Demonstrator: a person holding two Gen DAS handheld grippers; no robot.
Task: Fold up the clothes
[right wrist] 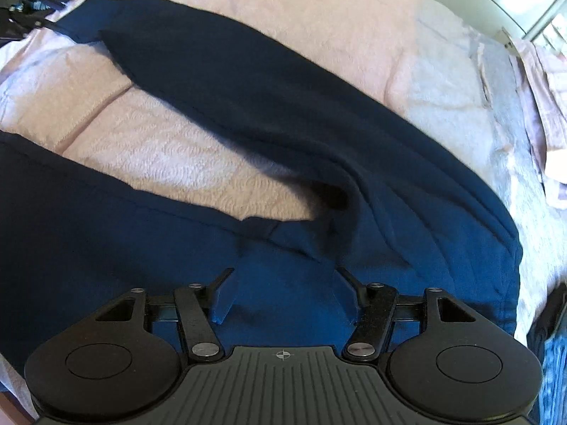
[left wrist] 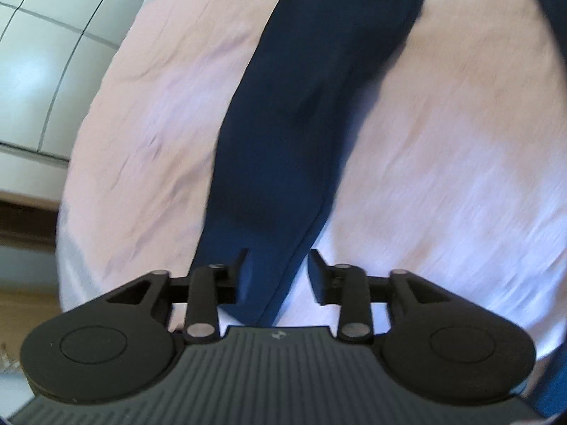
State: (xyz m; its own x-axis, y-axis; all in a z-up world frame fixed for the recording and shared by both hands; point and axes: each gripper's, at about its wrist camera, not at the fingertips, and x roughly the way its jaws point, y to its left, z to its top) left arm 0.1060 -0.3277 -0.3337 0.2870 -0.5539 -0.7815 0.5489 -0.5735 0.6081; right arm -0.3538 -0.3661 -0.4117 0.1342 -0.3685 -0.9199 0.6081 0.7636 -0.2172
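on my left gripper (left wrist: 278,265) the jaws stand apart, and a long strip of the navy garment (left wrist: 283,124) runs up between them; the cloth touches the left finger (left wrist: 237,269), while the right finger sits just beside its edge with pale bedding showing in the gap, so i read this gripper as spread and not clamped on the fabric. from there the navy strip stretches away up the middle of the view, widening as it goes, over a pink quilted bedspread (left wrist: 141,124) that looks streaked with motion blur. past the bed's left edge i see white cabinet doors (left wrist: 42,71). on my right gripper (right wrist: 283,276) the jaws are also wide apart, hovering over the broad part of the navy garment (right wrist: 283,141), with no cloth pinched between them. beyond it the fabric splits: one long dark piece runs diagonally to the upper left, another spreads out to the left, with the pink bedspread (right wrist: 159,156) showing between them. at the right edge lies some pale folded cloth (right wrist: 545,88).
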